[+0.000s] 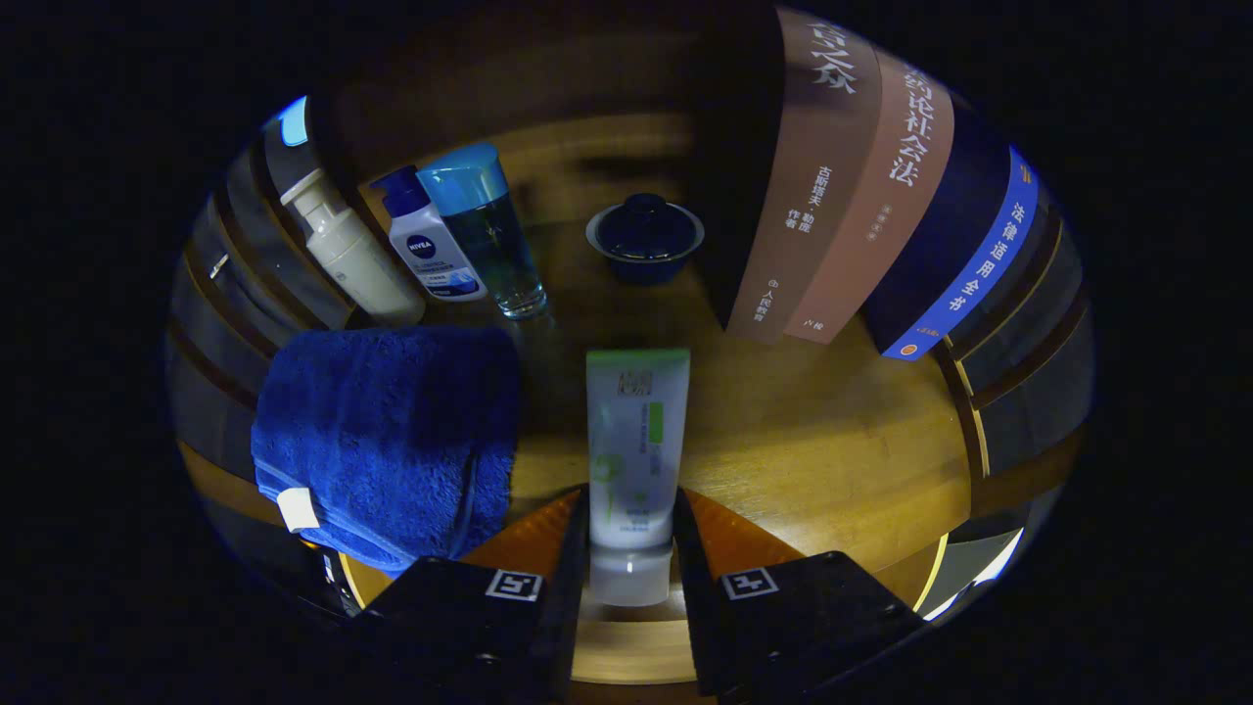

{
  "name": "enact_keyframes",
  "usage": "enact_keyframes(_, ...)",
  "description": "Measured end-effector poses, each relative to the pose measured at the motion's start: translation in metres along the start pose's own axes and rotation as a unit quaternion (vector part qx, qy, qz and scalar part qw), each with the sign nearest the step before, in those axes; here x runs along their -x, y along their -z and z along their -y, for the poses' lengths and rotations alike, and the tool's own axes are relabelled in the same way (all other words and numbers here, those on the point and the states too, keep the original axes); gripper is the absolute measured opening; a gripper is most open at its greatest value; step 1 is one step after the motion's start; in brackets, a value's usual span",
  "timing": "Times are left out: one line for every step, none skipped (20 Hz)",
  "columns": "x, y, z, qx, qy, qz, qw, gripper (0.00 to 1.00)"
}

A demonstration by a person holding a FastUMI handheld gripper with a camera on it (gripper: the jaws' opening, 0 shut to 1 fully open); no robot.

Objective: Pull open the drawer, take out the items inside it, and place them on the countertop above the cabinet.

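Observation:
A white tube with a green end [636, 431] stands cap-down between my fingers, its green end pointing away from me. My gripper [631, 514] is shut on the tube's lower part, one finger pressing each side just above the cap. Beneath it lies the wooden countertop [812, 450]; I cannot tell whether the tube touches the wood or hangs just over it.
A folded blue towel [387, 436] lies just left of the tube. Behind it stand a white pump bottle [352, 255], a white bottle with a blue cap [426, 240] and a clear bottle with a blue cap [489, 230]. A dark blue lidded bowl [644, 235] sits beyond. Upright books [861, 186] stand at the right.

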State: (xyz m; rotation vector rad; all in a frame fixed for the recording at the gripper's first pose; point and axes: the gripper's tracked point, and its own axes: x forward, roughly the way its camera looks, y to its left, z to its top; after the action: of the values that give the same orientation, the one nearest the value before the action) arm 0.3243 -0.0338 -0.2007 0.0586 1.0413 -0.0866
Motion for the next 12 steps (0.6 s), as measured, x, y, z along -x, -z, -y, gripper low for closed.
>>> enact_keyframes(0.0,-0.002,0.001,0.0,0.002,0.004,1.0,0.55)
enact_keyframes(0.003,-0.002,0.001,0.003,0.003,0.007,1.0,0.63)
enact_keyframes(0.005,-0.004,0.001,0.005,0.002,0.01,1.0,0.71)
enact_keyframes(0.009,-0.003,0.0,0.008,0.001,0.011,1.0,0.78)
enact_keyframes(0.012,-0.004,0.002,0.009,0.002,0.014,1.0,0.86)
enact_keyframes(0.013,-0.004,0.0,0.008,0.0,0.019,1.0,0.91)
enact_keyframes(0.02,-0.004,0.001,0.006,0.0,0.025,1.0,0.95)
enact_keyframes(0.025,-0.004,0.002,0.004,-0.001,0.034,0.999,0.99)
enact_keyframes(0.032,-0.004,0.002,0.002,-0.003,0.044,0.999,1.0)
enact_keyframes(0.041,-0.002,0.001,-0.001,-0.008,0.056,0.998,1.0)
enact_keyframes(0.049,0.001,-0.004,-0.005,-0.021,0.068,0.997,1.0)
enact_keyframes(0.06,0.007,-0.009,-0.004,-0.035,0.081,0.996,1.0)
